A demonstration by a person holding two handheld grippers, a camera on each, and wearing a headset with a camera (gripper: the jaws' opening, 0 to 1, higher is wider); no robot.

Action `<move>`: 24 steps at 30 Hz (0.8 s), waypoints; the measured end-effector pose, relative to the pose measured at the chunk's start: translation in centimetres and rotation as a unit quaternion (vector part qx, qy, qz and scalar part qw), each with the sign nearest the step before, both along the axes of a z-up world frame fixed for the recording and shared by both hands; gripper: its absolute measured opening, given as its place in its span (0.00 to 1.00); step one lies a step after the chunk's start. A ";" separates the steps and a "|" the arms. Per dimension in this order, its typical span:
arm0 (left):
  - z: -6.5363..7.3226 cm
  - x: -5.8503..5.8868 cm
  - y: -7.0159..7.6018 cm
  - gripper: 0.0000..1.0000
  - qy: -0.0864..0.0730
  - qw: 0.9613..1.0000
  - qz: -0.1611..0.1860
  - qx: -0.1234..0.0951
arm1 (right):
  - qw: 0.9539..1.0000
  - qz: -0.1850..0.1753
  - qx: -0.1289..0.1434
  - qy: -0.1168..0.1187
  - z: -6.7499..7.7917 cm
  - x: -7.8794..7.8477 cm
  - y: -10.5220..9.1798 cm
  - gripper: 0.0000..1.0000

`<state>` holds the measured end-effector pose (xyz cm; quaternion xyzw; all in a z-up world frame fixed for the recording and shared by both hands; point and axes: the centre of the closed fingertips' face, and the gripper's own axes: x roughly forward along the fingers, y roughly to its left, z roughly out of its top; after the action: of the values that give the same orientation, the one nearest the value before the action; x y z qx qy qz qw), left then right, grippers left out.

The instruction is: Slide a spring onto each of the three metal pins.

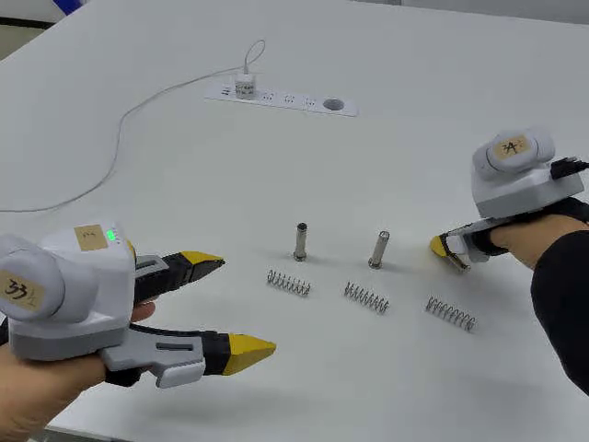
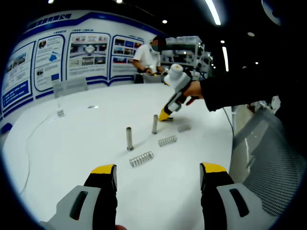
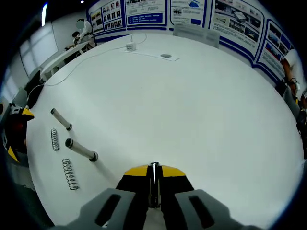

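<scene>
Right claw (image 3: 153, 168) clamps pin (image 3: 154, 186); left claw (image 2: 158, 167) spread.

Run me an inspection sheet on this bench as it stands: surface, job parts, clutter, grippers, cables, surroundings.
Surface: white table, no marks seen.
Job's things: left pin and right pin stand upright; left spring, middle spring and right spring lie in front, none on a pin.
Clutter: power strip at the far side.
Grippers: left gripper jaws open, holding nothing; right gripper jaws shut on a thin metal piece, perhaps the third pin.
Cables: white plug in the strip, its cable trailing left.
Surroundings: wall posters; a person at another bench.
</scene>
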<state>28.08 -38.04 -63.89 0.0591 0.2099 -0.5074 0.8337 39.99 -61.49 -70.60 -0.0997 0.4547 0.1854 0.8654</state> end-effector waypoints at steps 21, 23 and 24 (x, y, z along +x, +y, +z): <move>1.3 0.4 -0.4 0.71 -0.015 1.000 -0.003 -0.006 | 0.999 -0.021 0.022 -0.037 3.3 -2.1 -0.5 0.08; 1.3 0.3 -0.4 0.71 -0.016 1.000 -0.003 -0.006 | 0.999 -0.022 0.022 -0.043 3.5 -2.3 -0.6 0.08; 1.4 0.3 -0.5 0.71 -0.017 1.000 -0.005 -0.006 | 0.998 -0.024 0.023 -0.045 3.6 -2.4 -0.7 0.08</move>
<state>28.34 -38.55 -62.53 0.0640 0.1927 -0.5114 0.8350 37.57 -62.21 -66.95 -0.0768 0.4134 0.1709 0.8911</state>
